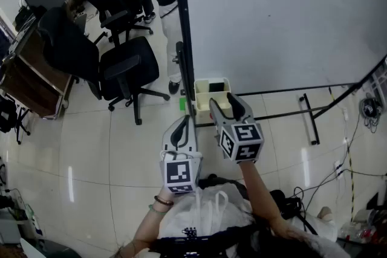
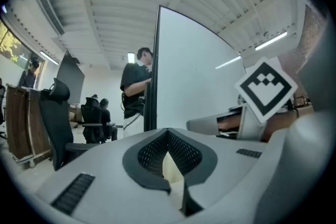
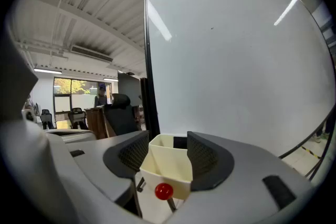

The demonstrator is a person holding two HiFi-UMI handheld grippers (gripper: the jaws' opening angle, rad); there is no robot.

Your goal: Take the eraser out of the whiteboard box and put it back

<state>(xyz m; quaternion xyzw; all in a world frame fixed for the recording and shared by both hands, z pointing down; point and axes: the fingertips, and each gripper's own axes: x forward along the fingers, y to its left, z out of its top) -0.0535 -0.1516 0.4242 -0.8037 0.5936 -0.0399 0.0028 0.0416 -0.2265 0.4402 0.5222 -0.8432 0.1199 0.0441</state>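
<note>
In the head view we find the whiteboard box (image 1: 200, 95), a cream open-topped tray divided into compartments, mounted at the lower left corner of the whiteboard (image 1: 278, 15). The eraser (image 1: 216, 87) lies inside the box's rear compartment and shows as a flat black block. The right gripper (image 1: 225, 106) reaches to the box's near edge. The left gripper (image 1: 183, 124) hangs just beside the box, on its left. In the left gripper view, the left gripper (image 2: 168, 136) has its pads meeting at the tips with nothing clamped, and a standing person (image 2: 135, 89) is visible beyond. In the right gripper view, the right gripper (image 3: 167, 145) has its jaws apart and they frame the whiteboard box (image 3: 168, 168). We cannot tell whether the pads touch its walls. The eraser (image 3: 179, 142) appears as a dark strip in the far compartment. A red ball (image 3: 163, 191) sits at the box's front.
</note>
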